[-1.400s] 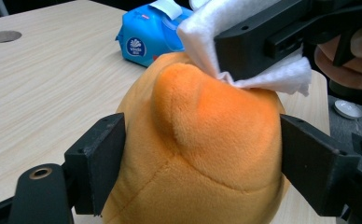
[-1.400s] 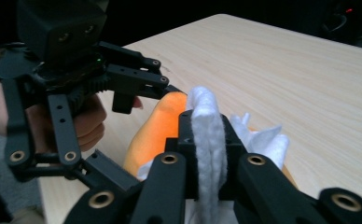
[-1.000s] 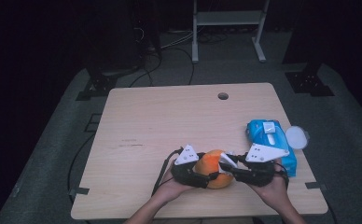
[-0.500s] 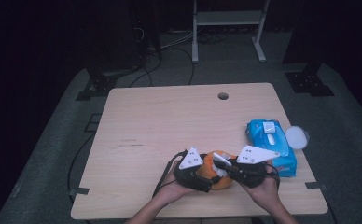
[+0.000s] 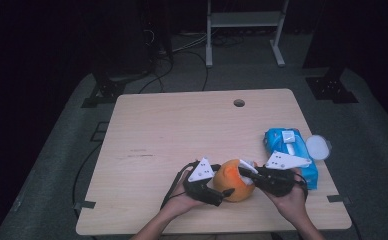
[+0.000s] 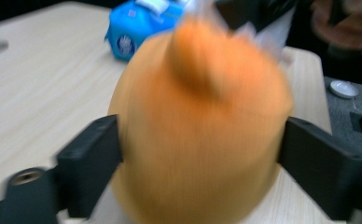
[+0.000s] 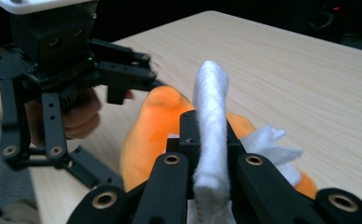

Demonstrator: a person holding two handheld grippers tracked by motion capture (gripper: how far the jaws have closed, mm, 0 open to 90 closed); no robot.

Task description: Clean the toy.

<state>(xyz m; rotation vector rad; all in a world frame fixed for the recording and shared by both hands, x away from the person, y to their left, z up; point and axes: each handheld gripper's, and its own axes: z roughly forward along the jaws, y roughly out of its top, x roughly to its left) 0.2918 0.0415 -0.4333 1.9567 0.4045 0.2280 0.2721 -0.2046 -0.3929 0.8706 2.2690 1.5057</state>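
An orange ball-like thing (image 5: 232, 176) rests near the table's front edge. My left gripper (image 5: 226, 188) comes from the left with its jaws on either side of it. In the left gripper view the blurred orange thing (image 6: 202, 116) fills the gap of that gripper (image 6: 200, 154), both jaws against its sides; the jaws have just been opening with it still between them. My right gripper (image 5: 247, 176) is shut on a folded white wipe (image 7: 210, 107) that stands up from its jaws (image 7: 209, 140) against the orange thing (image 7: 151, 126).
A blue pack of wipes (image 5: 287, 145) lies at the table's right edge, just behind the right hand. A white round lid (image 5: 318, 146) sits beside it, past the edge. The wooden table (image 5: 182, 130) has a cable hole (image 5: 239, 103) at the back.
The right gripper edged in toward the orange thing, then drew back slightly to the right, the white wipe in its jaws. The left gripper stayed where it was.
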